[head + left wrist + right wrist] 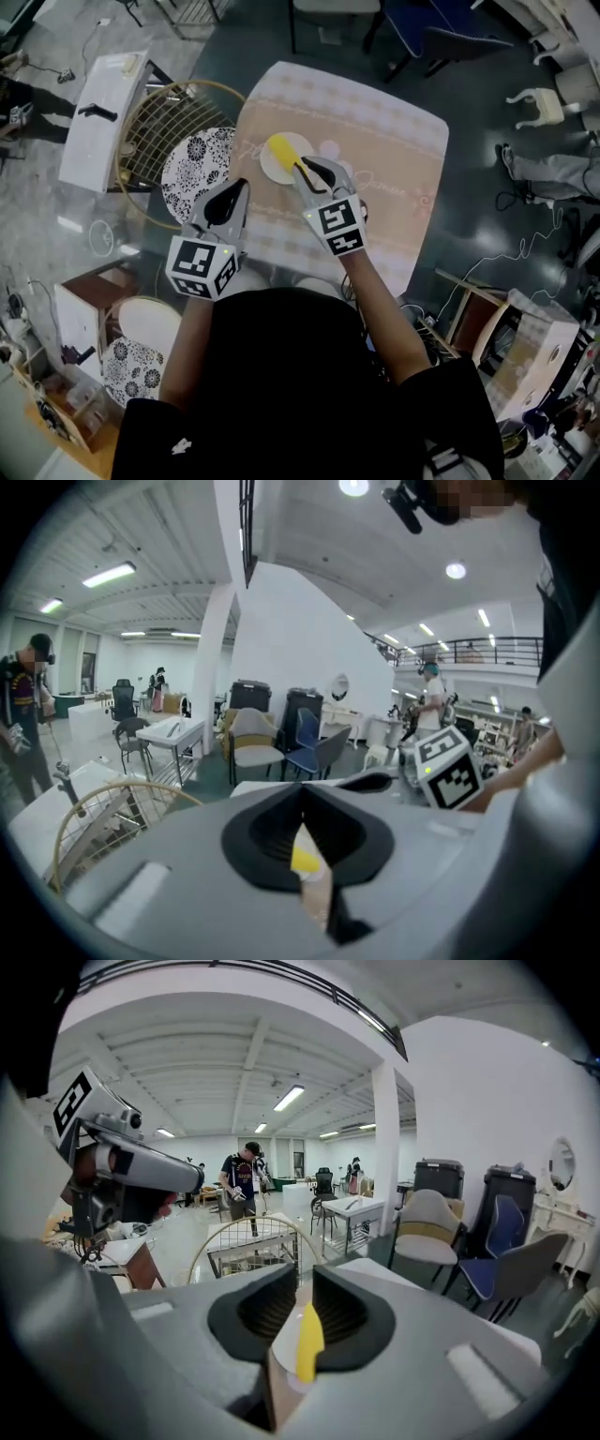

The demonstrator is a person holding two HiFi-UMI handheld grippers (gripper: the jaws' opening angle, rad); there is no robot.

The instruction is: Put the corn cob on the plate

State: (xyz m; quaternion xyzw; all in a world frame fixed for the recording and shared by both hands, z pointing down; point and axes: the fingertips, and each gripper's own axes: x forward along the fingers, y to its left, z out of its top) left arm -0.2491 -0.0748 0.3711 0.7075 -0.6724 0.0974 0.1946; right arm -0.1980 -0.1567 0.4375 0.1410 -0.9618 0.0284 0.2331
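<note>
The yellow corn cob (279, 148) lies on a small white plate (272, 172) on the table with the pink patterned cloth (384, 159). My right gripper (307, 167) hovers just right of the cob, above the plate. Its jaws stand a narrow gap apart with nothing between them. Through that gap the right gripper view shows the corn cob (309, 1344) on the plate (281, 1358) far below the right gripper (305, 1283). My left gripper (241, 186) hangs over the table's left edge. Its tips meet, empty, and the left gripper view (300, 794) shows a sliver of corn cob (305, 860) beneath.
A round wire-backed chair with a black-and-white patterned cushion (199, 161) stands close to the table's left side. A white table (103, 117) is beyond it. A second patterned seat (136, 361) and wooden furniture sit near the person's left. People and chairs stand further off.
</note>
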